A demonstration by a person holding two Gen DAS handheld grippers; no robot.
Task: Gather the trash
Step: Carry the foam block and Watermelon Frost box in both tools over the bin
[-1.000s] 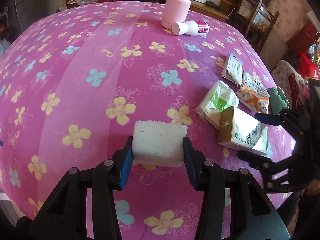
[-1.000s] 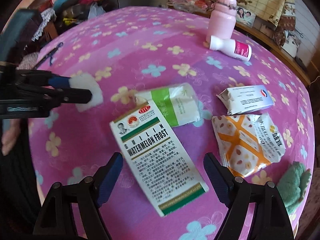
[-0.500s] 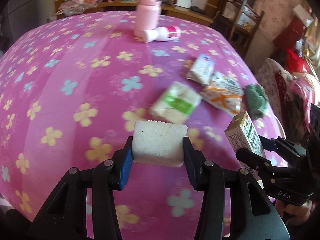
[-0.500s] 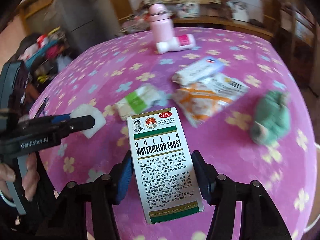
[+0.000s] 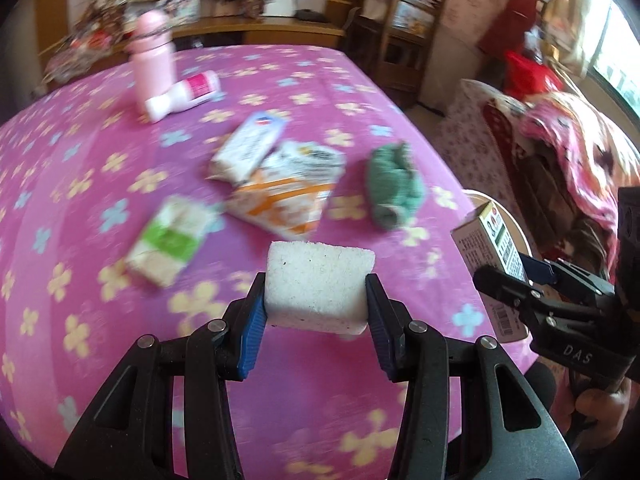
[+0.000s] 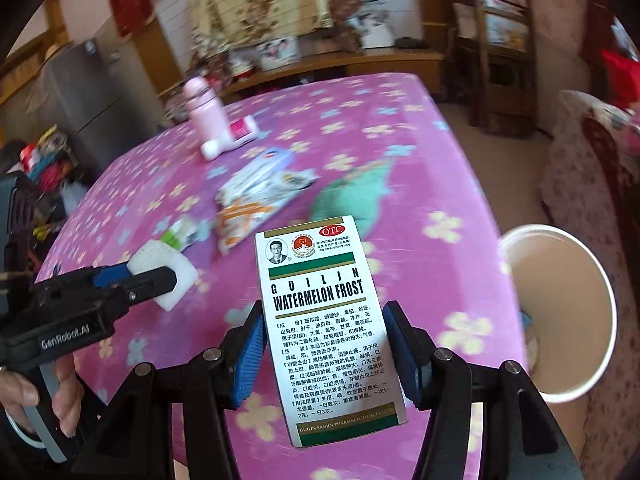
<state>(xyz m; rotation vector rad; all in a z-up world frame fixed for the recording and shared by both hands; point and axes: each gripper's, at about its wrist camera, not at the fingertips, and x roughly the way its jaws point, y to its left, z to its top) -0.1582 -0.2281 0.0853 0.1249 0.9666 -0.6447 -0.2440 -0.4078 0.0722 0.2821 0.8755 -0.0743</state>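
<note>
We hold two pieces of trash above the surface point(image 5: 80, 184), which is covered in a pink cloth printed with yellow and blue flowers. Our left gripper point(image 5: 316, 312) has its fingers pinching a white foam block point(image 5: 318, 286) by its two short sides, the blue pads pressed against it, and the block hangs clear of the cloth. In the right wrist view the same block shows at the tips of the left gripper, lifted near the edge of the surface. Our right gripper point(image 6: 326, 344) has its fingers closed on a white medicine box point(image 6: 324, 320) labelled "Guilin Watermelon Frost", with the pads against both long edges and the box standing up out of them, tilted slightly. Just to the right of that box, beside the edge of the surface, stands a white paper bucket point(image 6: 560, 312) with its mouth open toward us. Left on the cloth are a green-and-white packet point(image 5: 166, 240), an orange-and-white wrapper point(image 5: 288, 196) and a white-and-blue packet point(image 5: 248, 148) that touches or overlaps it, and a crumpled green cloth point(image 5: 394, 186) a little apart from the wrappers. Farther back a pink bottle point(image 5: 152, 60) stands upright, and a small white bottle with a pink label point(image 5: 184, 96) lies on its side against it. The cloth and packets are blurred, so their print is unreadable.
</note>
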